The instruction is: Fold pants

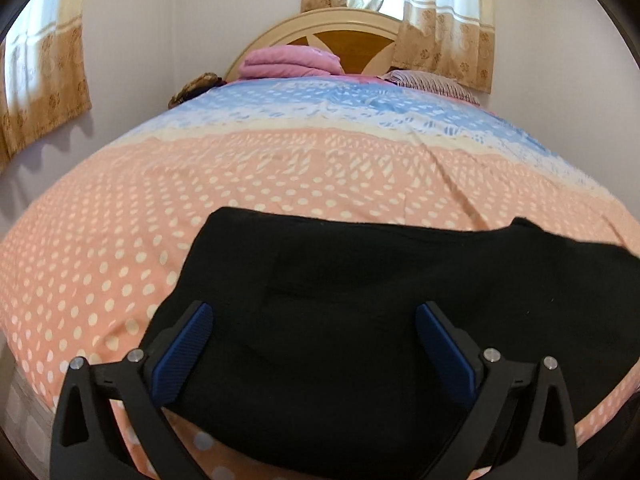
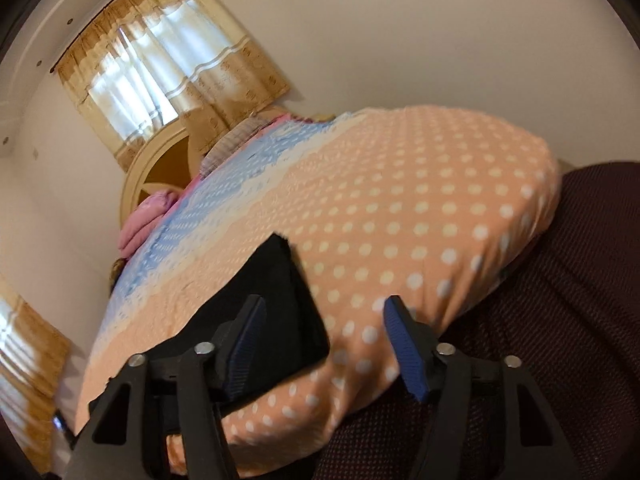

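Observation:
The black pants (image 1: 360, 280) lie folded in a flat rectangle on the orange dotted bed cover (image 1: 120, 240), near the bed's front edge. My left gripper (image 1: 314, 310) is open just above them, its blue pads (image 1: 192, 332) spread wide and holding nothing. In the right wrist view the pants (image 2: 272, 292) lie left of centre. My right gripper (image 2: 322, 306) is open and empty at their right edge, tilted, with its right pad (image 2: 404, 344) over the bed cover (image 2: 400, 220).
A folded pink blanket (image 1: 292, 60) and a striped pillow (image 1: 432, 82) lie by the wooden headboard (image 1: 344, 30). Curtained windows (image 1: 400, 4) are behind. A dark maroon fabric surface (image 2: 540, 320) lies to the right of the bed corner.

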A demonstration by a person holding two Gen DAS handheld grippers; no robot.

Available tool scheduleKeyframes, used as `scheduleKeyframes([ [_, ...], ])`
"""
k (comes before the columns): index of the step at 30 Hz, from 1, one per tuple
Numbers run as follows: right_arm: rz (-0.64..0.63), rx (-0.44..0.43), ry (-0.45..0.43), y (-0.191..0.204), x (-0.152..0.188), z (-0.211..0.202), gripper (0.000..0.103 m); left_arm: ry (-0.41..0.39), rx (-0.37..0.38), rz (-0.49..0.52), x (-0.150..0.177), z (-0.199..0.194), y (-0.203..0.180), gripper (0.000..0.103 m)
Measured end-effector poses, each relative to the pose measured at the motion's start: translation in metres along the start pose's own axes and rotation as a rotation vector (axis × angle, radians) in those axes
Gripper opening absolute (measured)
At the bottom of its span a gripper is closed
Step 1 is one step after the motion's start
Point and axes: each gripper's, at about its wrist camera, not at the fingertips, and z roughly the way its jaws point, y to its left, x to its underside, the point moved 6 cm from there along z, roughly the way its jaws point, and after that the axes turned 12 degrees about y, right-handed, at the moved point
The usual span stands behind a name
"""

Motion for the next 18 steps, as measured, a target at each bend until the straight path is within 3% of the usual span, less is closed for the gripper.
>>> scheduleKeyframes([
  [2, 0.003, -0.031, 0.042, 0.002, 0.003, 0.015, 0.056, 0.005, -0.013, 0.01, 0.0, 0.003, -0.003, 0.103],
  [7, -0.038, 0.008, 0.031, 0.01, 0.001, 0.026, 0.051, 0.012, -0.036, 0.011, 0.003, -0.004, 0.0, 0.103],
  [12, -0.073, -0.02, 0.056, 0.018, 0.0, 0.037, 0.043, -0.007, -0.06, 0.053, 0.003, -0.016, -0.014, 0.103],
  [16, -0.113, 0.001, 0.08, 0.021, 0.004, 0.043, 0.043, -0.012, -0.013, 0.084, -0.001, -0.017, -0.03, 0.103],
  [18, -0.089, -0.031, 0.089, 0.019, 0.001, 0.045, 0.039, 0.003, 0.013, 0.068, -0.002, -0.011, -0.034, 0.103],
])
